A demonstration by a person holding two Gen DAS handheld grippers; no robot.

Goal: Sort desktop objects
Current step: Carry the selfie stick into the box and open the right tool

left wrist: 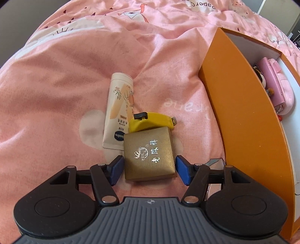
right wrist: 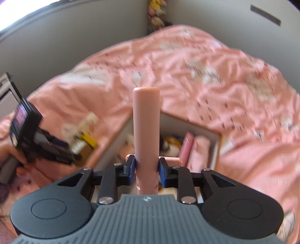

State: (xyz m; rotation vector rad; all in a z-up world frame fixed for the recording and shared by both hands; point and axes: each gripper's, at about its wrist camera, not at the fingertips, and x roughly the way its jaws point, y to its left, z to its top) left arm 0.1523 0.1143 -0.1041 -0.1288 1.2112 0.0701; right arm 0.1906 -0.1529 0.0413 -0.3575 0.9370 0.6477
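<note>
Item: left gripper (left wrist: 150, 169). Jaws wide; blue pads (left wrist: 117, 169) flank the gold box (left wrist: 150, 154) with a gap on each side, not pressing it. No earlier view, so only this stance is recorded.

Item: gold box. Square, brushed finish, silver characters on the lid. Lies on the pink bedspread (left wrist: 65, 84). Its far edge overlaps the yellow object (left wrist: 150, 122) and one corner covers the foot of the cream tube (left wrist: 119, 110).

Item: yellow object. Black clip at its top, metal tip at the right end; lower part hidden by the box, kind not certain.

Item: cream tube. Flat on the cover, floral print, cap end away from the camera.

Item: orange box (left wrist: 243, 122). Open, white inside, right of the group. Holds pink pouches (left wrist: 277, 88) and a plush item, only partly seen over the wall; near end cut off by the frame.

Item: right gripper (right wrist: 147, 171). Jaws narrow, clamped on a pink cylinder (right wrist: 146, 131) standing up between the pads; its lower end is hidden behind the gripper body. Below it the open box interior (right wrist: 206, 135), blurred.

Surroundings: right wrist view smeared; bedspread print unreadable. A hand (right wrist: 16, 159) holds the other gripper at far left. Grey walls (right wrist: 75, 37) meet in a corner, where stacked soft toys (right wrist: 156, 13) are barely legible.
</note>
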